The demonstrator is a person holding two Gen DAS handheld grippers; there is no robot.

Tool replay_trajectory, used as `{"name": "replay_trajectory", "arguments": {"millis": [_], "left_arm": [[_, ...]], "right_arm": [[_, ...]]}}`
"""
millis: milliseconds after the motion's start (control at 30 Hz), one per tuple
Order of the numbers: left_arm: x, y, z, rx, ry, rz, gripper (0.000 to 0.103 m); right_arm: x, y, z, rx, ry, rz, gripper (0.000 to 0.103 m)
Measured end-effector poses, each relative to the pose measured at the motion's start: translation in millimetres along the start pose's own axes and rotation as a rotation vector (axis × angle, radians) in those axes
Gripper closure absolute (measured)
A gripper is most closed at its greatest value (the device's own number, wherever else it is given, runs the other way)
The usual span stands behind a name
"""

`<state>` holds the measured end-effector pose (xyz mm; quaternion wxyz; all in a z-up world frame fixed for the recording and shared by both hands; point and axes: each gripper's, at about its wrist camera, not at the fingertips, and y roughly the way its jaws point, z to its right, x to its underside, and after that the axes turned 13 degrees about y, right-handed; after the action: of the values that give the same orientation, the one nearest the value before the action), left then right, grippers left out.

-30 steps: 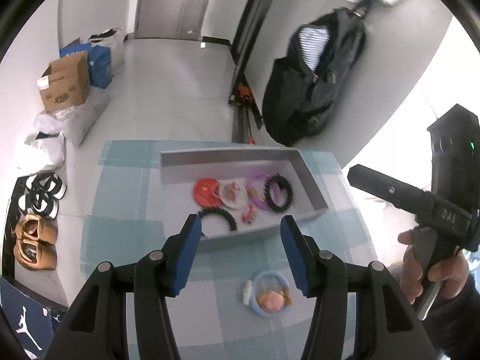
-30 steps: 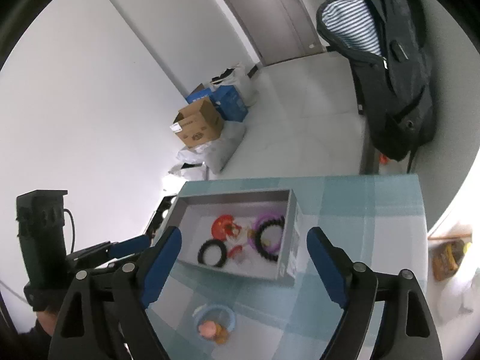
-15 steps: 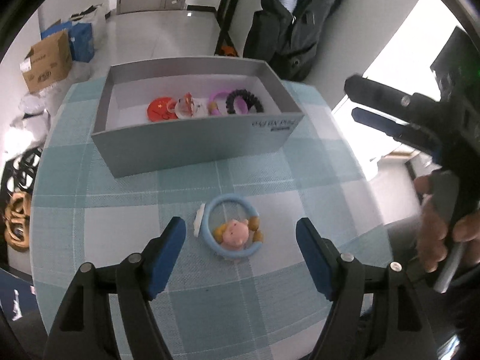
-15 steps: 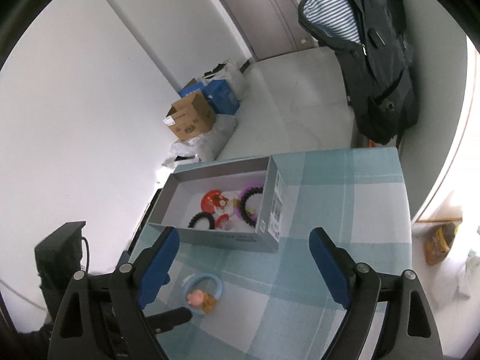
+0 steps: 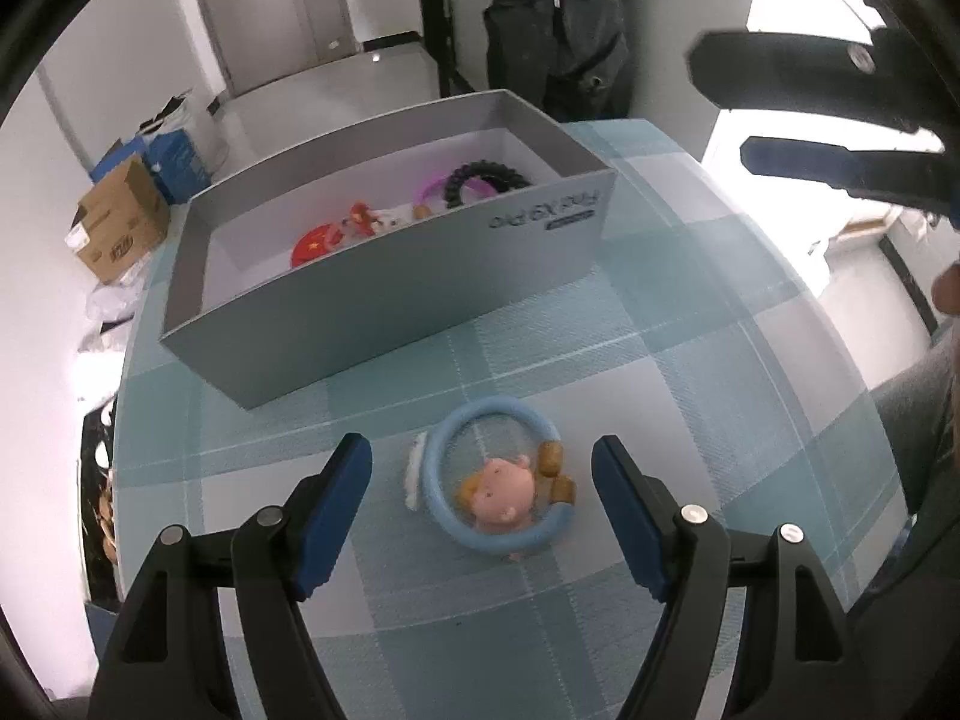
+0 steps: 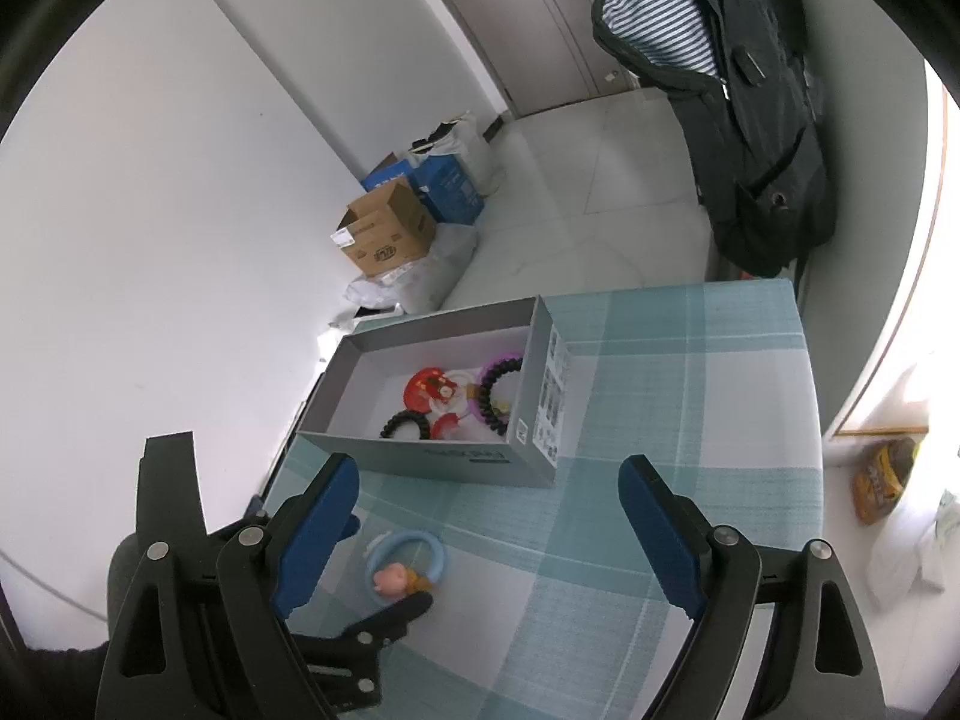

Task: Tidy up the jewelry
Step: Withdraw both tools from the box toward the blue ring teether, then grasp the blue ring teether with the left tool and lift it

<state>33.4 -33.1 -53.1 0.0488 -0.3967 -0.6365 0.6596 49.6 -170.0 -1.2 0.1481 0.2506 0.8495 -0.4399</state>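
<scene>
A light blue bracelet (image 5: pixel 498 483) with a pink doll-face charm lies on the checked tablecloth in front of a grey open box (image 5: pixel 414 288). The box holds a red piece (image 5: pixel 313 249), a black bead bracelet (image 5: pixel 483 177) and a purple one. My left gripper (image 5: pixel 482 474) is open, its blue fingers either side of the blue bracelet, just above the cloth. In the right wrist view the blue bracelet (image 6: pixel 407 564) sits between the left gripper's fingers. My right gripper (image 6: pixel 489 516) is open and empty, held high above the table right of the box (image 6: pixel 444 456).
The tablecloth (image 6: pixel 672 396) covers the table up to its edges. Cardboard boxes (image 6: pixel 387 234) and bags stand on the floor beyond the table. A dark jacket (image 6: pixel 744 120) hangs on the far wall.
My left gripper has dropped down and forward from above the box to the blue bracelet, which now lies between its open fingers. The right gripper has drifted slightly back.
</scene>
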Motion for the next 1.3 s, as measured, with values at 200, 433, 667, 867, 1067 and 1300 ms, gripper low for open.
{"name": "replay_trajectory", "arguments": {"millis": [200,433,667,867,1067,1300], "left_arm": [[5.4,8.5,-2.4,0.015,-0.007,-0.050,0.031],[1.8,8.4,-3.1,0.029,-0.032,-0.049,0.047],[0.7,3.0,1.2,0.038,-0.010,-0.022,0.047],[-2.3,-7.5,-3.0,0.053,-0.030,0.024,0.047],[-4.6,-20.2,-17.3,0.069,-0.096,0.075,0.047],[-4.7,-51.1,-48.3,0.062,-0.220,0.185,0.047]], "right_arm": [[1.0,-1.6,1.2,0.000,0.005,0.004,0.014],[0.7,-1.5,3.5,0.009,0.004,0.004,0.014],[-1.0,0.4,6.6,0.022,0.021,0.003,0.014],[0.2,2.0,5.8,0.032,0.015,-0.002,0.014],[2.6,6.4,12.8,0.056,0.042,-0.017,0.014],[15.3,20.0,14.7,0.093,0.032,-0.074,0.014]]}}
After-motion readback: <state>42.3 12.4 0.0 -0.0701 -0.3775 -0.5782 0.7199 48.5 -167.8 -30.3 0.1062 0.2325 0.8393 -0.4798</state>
